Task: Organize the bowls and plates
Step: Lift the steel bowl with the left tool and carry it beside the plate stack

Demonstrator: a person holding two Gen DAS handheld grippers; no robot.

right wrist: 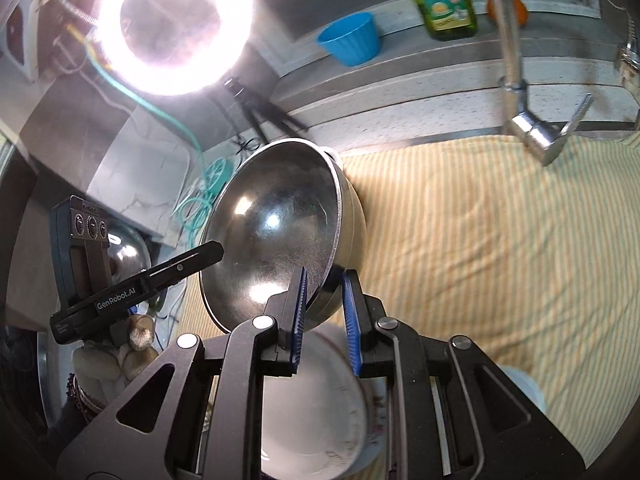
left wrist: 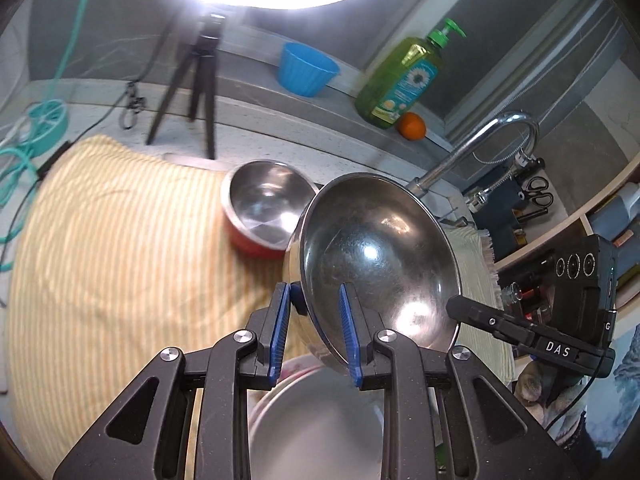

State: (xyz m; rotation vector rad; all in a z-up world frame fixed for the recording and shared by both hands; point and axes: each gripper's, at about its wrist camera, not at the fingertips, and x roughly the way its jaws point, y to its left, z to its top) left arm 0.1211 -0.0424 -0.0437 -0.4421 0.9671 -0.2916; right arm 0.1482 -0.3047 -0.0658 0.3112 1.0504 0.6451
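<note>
A large steel bowl [left wrist: 376, 256] is held tilted in the air above the yellow striped towel [left wrist: 120, 248]. My left gripper [left wrist: 316, 320] is shut on its rim, one pad inside and one outside. My right gripper [right wrist: 324, 312] is shut on the opposite rim of the same steel bowl [right wrist: 272, 232]. A smaller steel bowl with a red outside [left wrist: 264, 208] sits on the towel behind it. A white plate [left wrist: 316, 424] lies below my grippers; it also shows in the right wrist view [right wrist: 312, 408].
A faucet [left wrist: 480, 144] stands at the right. A blue tub [left wrist: 306, 68], a green soap bottle [left wrist: 404, 76] and an orange [left wrist: 412, 126] sit on the back ledge. A black tripod [left wrist: 196, 80] stands at the towel's far edge. Teal cord [left wrist: 24, 148] lies left.
</note>
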